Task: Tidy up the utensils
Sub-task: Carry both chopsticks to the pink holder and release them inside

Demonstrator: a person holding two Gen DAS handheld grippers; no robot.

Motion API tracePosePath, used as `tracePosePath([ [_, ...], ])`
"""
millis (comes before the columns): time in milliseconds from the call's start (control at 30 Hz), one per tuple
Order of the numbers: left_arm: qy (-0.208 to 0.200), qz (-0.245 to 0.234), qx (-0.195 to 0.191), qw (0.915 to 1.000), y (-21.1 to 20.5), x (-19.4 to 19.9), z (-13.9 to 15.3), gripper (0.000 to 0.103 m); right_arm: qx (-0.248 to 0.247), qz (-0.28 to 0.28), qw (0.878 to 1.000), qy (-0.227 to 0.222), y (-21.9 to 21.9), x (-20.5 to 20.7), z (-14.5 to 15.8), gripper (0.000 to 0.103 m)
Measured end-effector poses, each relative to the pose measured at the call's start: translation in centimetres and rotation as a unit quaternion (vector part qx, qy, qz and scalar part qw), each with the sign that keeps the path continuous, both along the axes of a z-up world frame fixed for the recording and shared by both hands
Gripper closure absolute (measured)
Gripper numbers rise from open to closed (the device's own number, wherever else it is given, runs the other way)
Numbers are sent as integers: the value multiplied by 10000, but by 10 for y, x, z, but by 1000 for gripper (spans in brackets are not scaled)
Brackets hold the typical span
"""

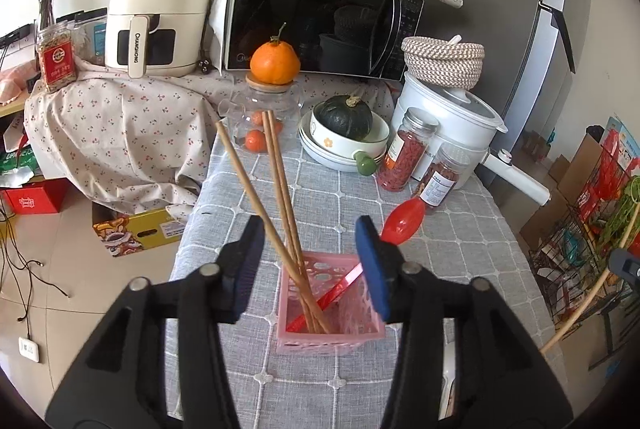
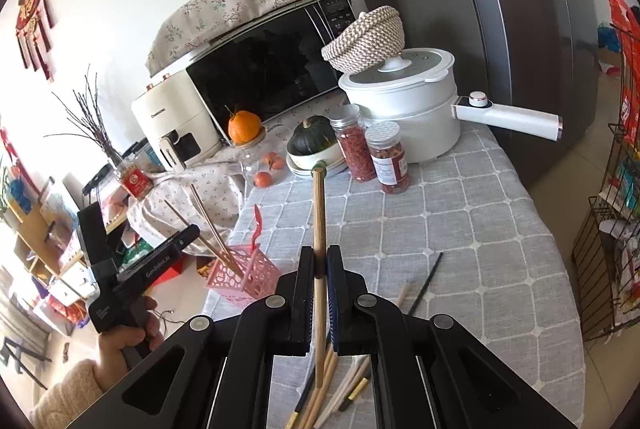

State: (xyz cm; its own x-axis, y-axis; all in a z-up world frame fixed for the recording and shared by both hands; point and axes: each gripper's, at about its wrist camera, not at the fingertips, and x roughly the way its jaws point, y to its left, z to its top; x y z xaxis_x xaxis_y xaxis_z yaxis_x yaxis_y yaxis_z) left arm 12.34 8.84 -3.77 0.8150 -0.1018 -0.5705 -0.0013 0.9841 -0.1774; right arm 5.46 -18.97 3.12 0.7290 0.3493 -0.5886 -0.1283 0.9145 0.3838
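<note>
On the left, three wooden chopsticks (image 1: 280, 197) stand tilted in the pink perforated holder (image 1: 332, 339), together with one red spoon (image 1: 402, 219) whose bowl leans out over the holder's right rim. The left gripper (image 1: 310, 267) hangs above this holder with its jaws spread wide and nothing between them.

Further back, one glass jar (image 1: 264, 117) with a wooden lid holds small oranges; two can be made out, and one larger orange (image 1: 275, 57) sits on the lid. To its right, a white bowl (image 1: 344, 143) on stacked plates carries one dark green squash (image 1: 347, 117). Next come two clear jars (image 2: 372, 153) with red contents, standing side by side in front of the white electric pot (image 2: 404, 109), which bears one woven basket (image 2: 366, 39) on its lid.

The right gripper (image 2: 320, 269) is clamped on a single wooden chopstick (image 2: 319, 213), held almost upright above the checked tablecloth (image 2: 460, 213). Beneath it lies a loose pile of utensils (image 2: 332, 389), too overlapped to count, with one dark chopstick (image 2: 428, 281) lying apart to the right.
</note>
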Motion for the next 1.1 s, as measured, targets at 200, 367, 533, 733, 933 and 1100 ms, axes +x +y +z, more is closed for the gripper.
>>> tracePosePath([
  [200, 139, -41, 339, 9993, 10, -23, 4, 23, 291, 48, 9988, -396, 21, 8, 14, 97],
  [367, 609, -91, 502, 9968, 23, -35, -12, 21, 549, -37, 9958, -736, 41, 16, 22, 97],
  [533, 993, -86, 608, 9932, 36, -41, -27, 21, 980, -347, 9902, -936, 50, 27, 20, 97],
  [733, 1277, -117, 598, 9899, 40, -41, -39, 21, 1205, -566, 9842, -1171, 70, 42, 11, 97],
  [933, 1371, -260, 648, 9881, 37, -41, -44, 21, 824, -598, 9860, -1319, 96, 51, -2, 97],
  [1100, 1400, -346, 661, 9873, 35, -41, -45, 21, 509, -427, 9895, -1282, 119, 55, -15, 97],
])
